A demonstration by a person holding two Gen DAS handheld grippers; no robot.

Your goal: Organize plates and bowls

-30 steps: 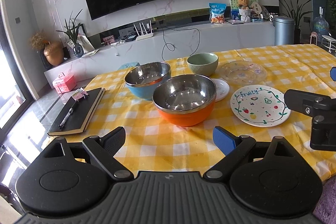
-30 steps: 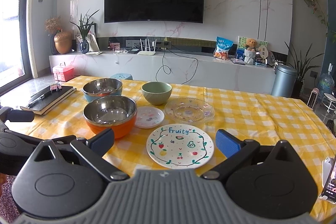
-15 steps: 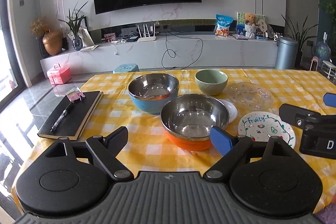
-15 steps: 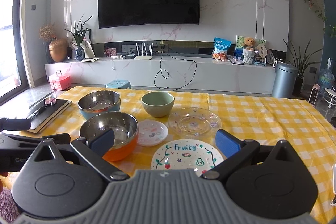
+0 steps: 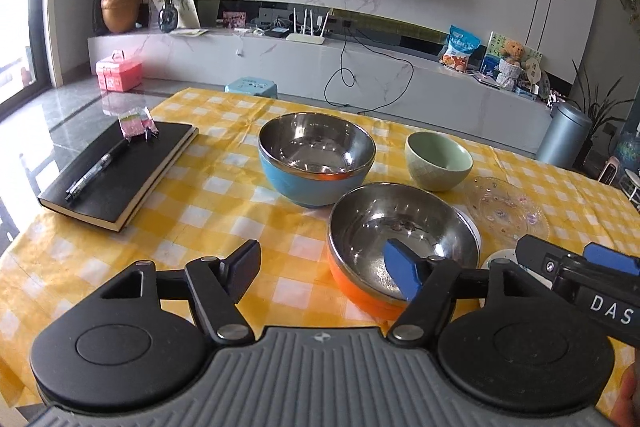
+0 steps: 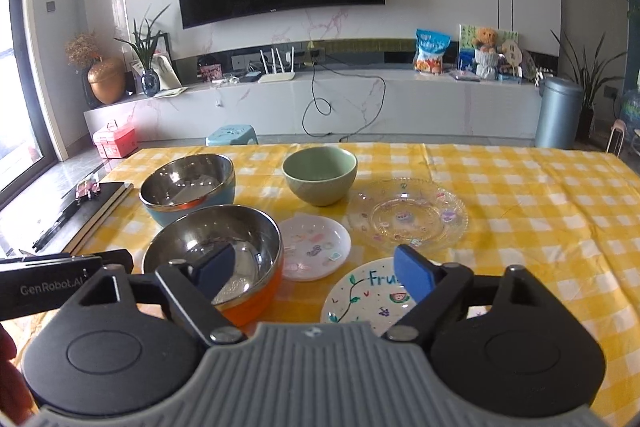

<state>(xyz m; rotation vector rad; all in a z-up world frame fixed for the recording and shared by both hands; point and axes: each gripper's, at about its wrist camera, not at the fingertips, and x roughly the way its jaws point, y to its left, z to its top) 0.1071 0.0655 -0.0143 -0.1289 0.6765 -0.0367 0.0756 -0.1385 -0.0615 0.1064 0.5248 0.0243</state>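
Since the left gripper (image 5: 326,269) sits right by the orange bowl (image 5: 400,247) near the table's (image 5: 200,203) front edge, with the blue bowl (image 5: 316,159) behind it, I'd guess nesting comes next; its jaws are closing on nothing so far. From the right wrist, the right gripper (image 6: 314,273) is also narrowing, empty, over the fruit plate (image 6: 360,301), probably to stack the plates.
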